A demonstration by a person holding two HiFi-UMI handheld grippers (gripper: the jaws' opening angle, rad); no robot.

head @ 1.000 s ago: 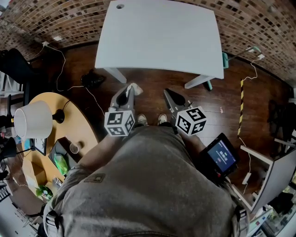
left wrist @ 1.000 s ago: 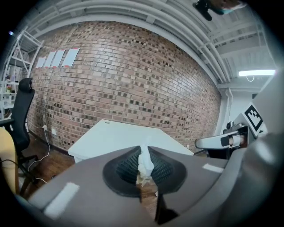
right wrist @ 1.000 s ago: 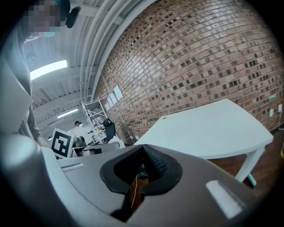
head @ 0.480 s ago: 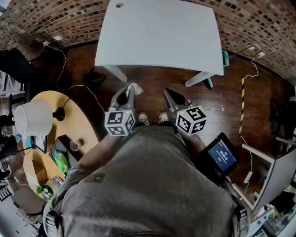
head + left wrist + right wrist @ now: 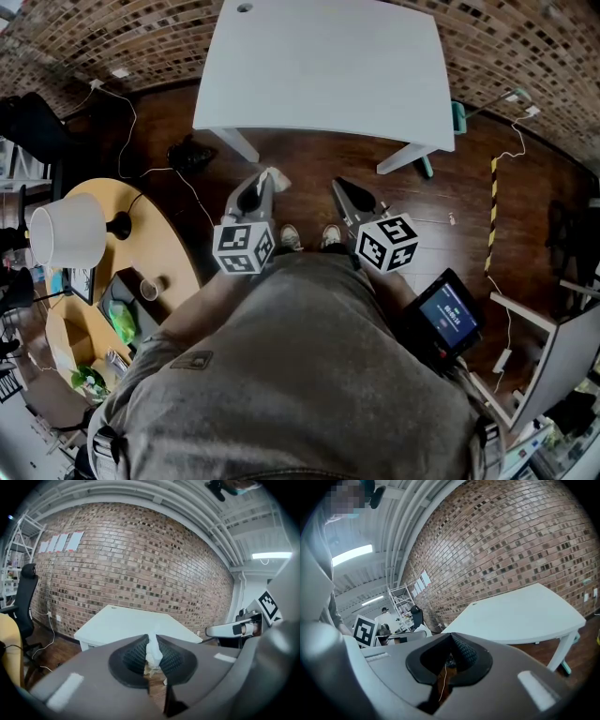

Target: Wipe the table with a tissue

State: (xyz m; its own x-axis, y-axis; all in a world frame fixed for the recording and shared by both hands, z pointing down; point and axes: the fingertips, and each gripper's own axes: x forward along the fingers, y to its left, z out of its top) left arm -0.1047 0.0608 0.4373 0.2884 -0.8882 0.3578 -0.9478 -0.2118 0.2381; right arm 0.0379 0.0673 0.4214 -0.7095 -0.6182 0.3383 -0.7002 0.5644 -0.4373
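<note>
A white table (image 5: 328, 70) stands ahead of me against the brick wall, its top bare; it also shows in the left gripper view (image 5: 126, 625) and the right gripper view (image 5: 520, 616). My left gripper (image 5: 265, 180) is shut on a crumpled white tissue (image 5: 273, 176), which sticks up between the jaws in its own view (image 5: 153, 651). It hovers over the wooden floor, short of the table's front edge. My right gripper (image 5: 339, 190) hangs beside it, jaws shut with nothing held (image 5: 451, 660).
A round wooden side table (image 5: 103, 291) with a white lamp (image 5: 67, 239), a cup and clutter sits at the left. Cables (image 5: 127, 131) trail over the dark floor. A handheld screen (image 5: 450, 314) is at my right hip. A black office chair (image 5: 23, 597) stands left.
The view has barely shifted; both grippers stay where they were, the left still gripping the tissue.
</note>
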